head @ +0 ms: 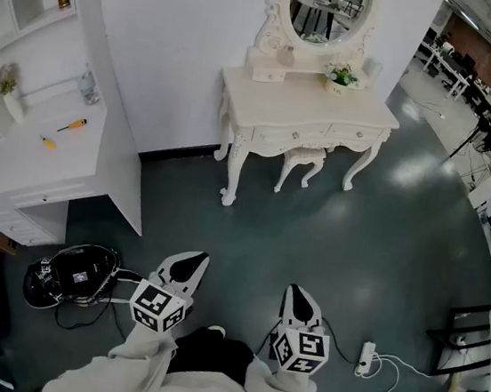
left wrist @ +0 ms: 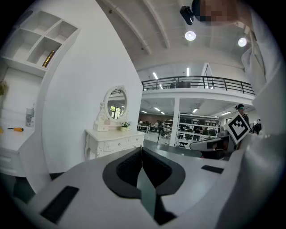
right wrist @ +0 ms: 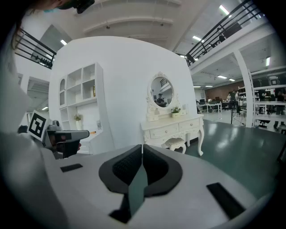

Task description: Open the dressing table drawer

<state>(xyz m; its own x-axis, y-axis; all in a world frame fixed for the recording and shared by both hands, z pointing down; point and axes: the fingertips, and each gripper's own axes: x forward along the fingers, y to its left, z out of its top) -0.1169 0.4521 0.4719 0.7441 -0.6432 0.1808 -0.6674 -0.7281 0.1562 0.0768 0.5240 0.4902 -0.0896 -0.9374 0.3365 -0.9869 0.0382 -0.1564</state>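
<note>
Dressing table drawer: closed, front flush under the tabletop, small knob at centre, a second like it to its right; at the far side of the room, against the white wall. Left gripper: jaws pressed together, nothing between them, touching nothing, held low near the body. Right gripper: likewise jaws together and empty, near the left one, well apart from the drawer. Dressing table: cream, carved curved legs, oval mirror on top, small flower pot at the right rear, matching stool tucked underneath. Wide bare stretch of dark floor between grippers and table. White desk unit at the left, side panel reaching out onto the floor; black device with cables down beside the left gripper; power strip right of the right gripper.
</note>
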